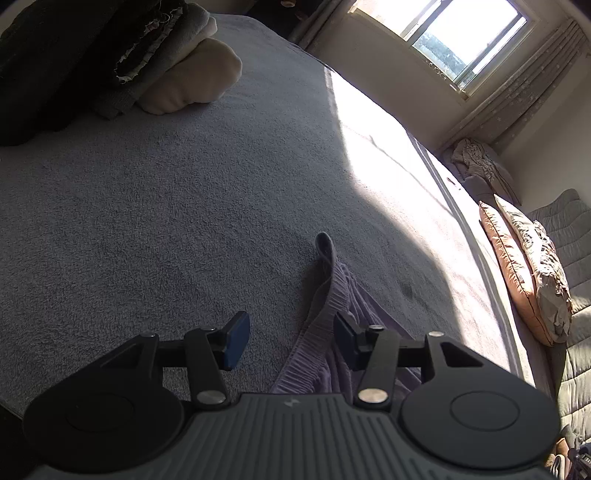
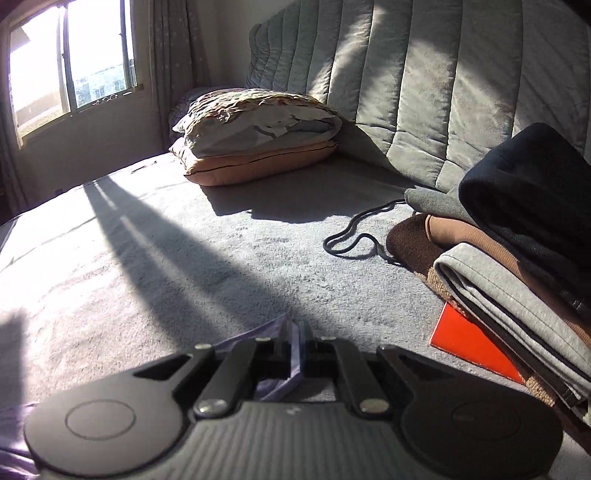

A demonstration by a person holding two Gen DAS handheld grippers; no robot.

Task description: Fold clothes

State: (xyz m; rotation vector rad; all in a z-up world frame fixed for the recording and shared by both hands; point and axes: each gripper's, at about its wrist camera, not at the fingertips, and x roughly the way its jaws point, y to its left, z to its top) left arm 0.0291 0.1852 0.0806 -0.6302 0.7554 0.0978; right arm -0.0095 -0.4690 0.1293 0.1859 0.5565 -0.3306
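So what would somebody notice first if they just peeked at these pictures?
Probably the bright window throwing a big sun patch across the grey bed. Next, the purple garment lying near the open left hand-held gripper, while the right hand-held gripper is shut on its cloth. Then the red sheet poking out under the clothes pile on the right.

Ahead of your left gripper (image 1: 291,341), with its jaws standing apart, the grey bed cover (image 1: 166,192) is lying bare toward the far edge under the window (image 1: 454,33). A purple garment (image 1: 332,295) is trailing past its right finger. A stack of folded clothes (image 1: 110,62) is crowding the far left corner. Your right gripper (image 2: 297,354) is pinching purple fabric (image 2: 291,354); folded clothes (image 2: 517,258), a red card (image 2: 472,347) and a black cord (image 2: 354,236) are blocking its right side, and two pillows (image 2: 258,136) are sitting at the head edge.
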